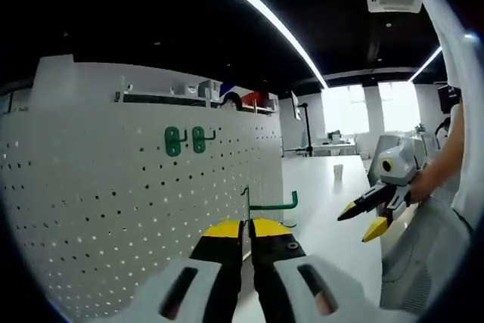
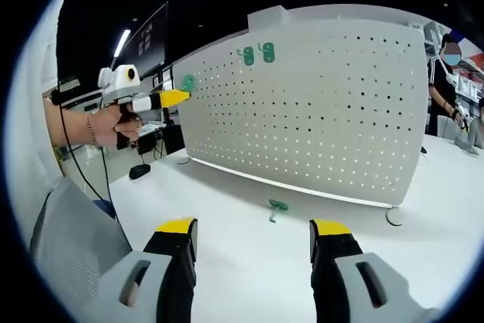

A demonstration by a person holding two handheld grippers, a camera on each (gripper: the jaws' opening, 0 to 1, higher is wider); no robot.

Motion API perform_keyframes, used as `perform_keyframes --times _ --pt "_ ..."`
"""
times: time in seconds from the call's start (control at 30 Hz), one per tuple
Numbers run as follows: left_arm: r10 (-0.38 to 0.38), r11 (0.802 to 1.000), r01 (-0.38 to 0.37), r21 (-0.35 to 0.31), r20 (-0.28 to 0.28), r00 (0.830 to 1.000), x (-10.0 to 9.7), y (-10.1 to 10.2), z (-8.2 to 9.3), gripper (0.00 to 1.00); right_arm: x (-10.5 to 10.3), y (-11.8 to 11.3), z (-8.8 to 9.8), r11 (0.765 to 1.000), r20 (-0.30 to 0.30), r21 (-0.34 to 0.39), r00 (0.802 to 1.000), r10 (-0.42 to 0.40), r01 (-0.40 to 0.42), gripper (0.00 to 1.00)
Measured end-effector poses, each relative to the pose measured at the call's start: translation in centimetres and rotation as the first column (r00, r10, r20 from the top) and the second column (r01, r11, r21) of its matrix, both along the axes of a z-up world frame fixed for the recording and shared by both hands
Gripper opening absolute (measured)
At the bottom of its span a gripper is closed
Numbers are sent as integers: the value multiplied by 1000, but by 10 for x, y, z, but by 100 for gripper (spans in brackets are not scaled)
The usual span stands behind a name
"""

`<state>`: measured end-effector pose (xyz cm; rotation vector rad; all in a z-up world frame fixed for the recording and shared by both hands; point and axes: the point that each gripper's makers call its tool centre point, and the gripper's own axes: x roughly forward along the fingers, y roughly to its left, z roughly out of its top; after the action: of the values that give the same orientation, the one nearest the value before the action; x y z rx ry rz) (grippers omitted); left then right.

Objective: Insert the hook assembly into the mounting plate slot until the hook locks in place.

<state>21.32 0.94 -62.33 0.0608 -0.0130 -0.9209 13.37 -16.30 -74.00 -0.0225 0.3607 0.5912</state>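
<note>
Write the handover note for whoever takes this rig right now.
Left gripper: shut on a green hook, held up at the white pegboard, not yet seated.
Right gripper: open, holding nothing, hovering over the white table.
Two green hooks already hang high on the pegboard. A spare green hook lies on the table in front of the board.
Left to do: push the held hook into the holes until it locks; the spare is untouched.

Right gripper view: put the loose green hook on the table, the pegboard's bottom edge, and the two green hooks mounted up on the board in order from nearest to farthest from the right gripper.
1. Loose green hook, on the table just ahead of the right gripper.
2. Pegboard bottom edge, behind the loose hook.
3. Two mounted green hooks, near the board's top, left side.
</note>
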Motion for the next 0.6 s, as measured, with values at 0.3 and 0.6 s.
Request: perform_keyframes --times 0.3,0.6 --pt "10 1000 -10 -4 2 1000 -1 1 1 3 0 1 0 1000 0 -4 1000 6 -6 58" --pt "7 1000 -7 9 -3 1000 -2 -1 -2 3 0 1 3 1000 8 -2 1000 6 -6 57"
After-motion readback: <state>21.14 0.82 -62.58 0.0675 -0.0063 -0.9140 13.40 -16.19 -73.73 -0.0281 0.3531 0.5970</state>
